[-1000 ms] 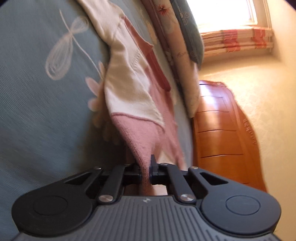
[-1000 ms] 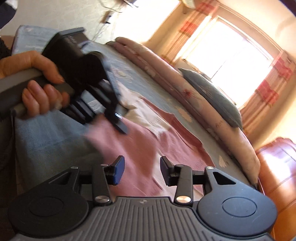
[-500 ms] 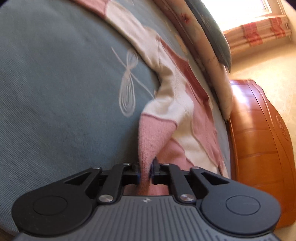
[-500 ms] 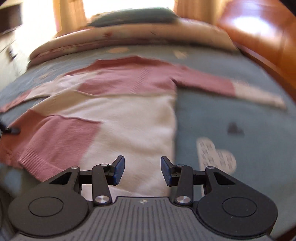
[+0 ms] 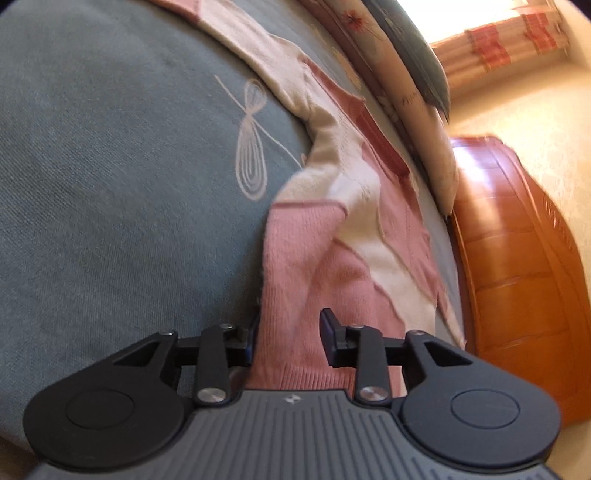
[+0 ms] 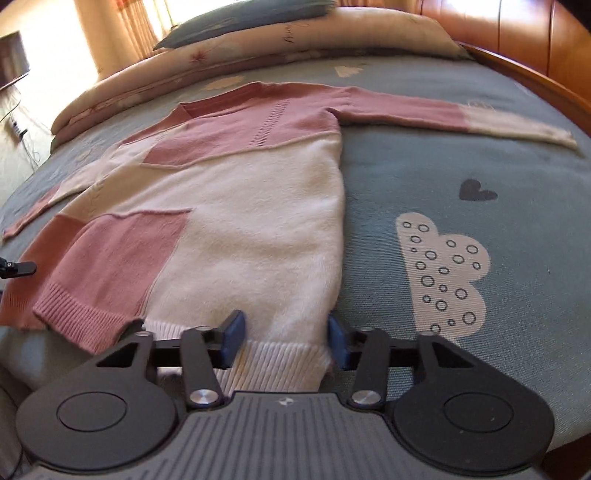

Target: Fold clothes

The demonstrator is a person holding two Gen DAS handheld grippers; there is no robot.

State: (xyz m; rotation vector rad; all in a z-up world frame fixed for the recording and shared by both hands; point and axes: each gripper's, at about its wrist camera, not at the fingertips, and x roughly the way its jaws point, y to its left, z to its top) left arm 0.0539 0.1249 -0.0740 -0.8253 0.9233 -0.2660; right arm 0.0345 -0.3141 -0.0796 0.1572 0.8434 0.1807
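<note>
In the right wrist view a pink and cream sweater (image 6: 258, 206) lay spread flat across the middle of the frame on a bed covered by a grey-blue sheet (image 6: 461, 155). Its body ran from the ribbed hem at the lower centre up to the neckline in the upper middle, and one sleeve stretched out toward the right edge. The right tool (image 6: 282, 341) sat at the bottom centre with its jaws wide apart, one blue-padded finger on either side of the cream ribbed hem; the pads were not pressed onto the cloth. A cloud print (image 6: 441, 273) and a small dark heart (image 6: 476, 191) marked the sheet to the right of the sweater. A long rolled quilt (image 6: 258, 48) with a grey pillow (image 6: 243, 18) on it lay across the top of the frame, and a wooden headboard (image 6: 517, 37) filled the upper right corner. A dark fingertip of the other tool showed at the left edge, just beside the pink hem corner.

In the left wrist view the left tool (image 5: 290, 341) was open at the lower centre, with the pink ribbed part of the sweater (image 5: 314, 266) lying loose between its fingers and nothing pinched. A dragonfly print (image 5: 251, 147) showed on the sheet left of the garment.
</note>
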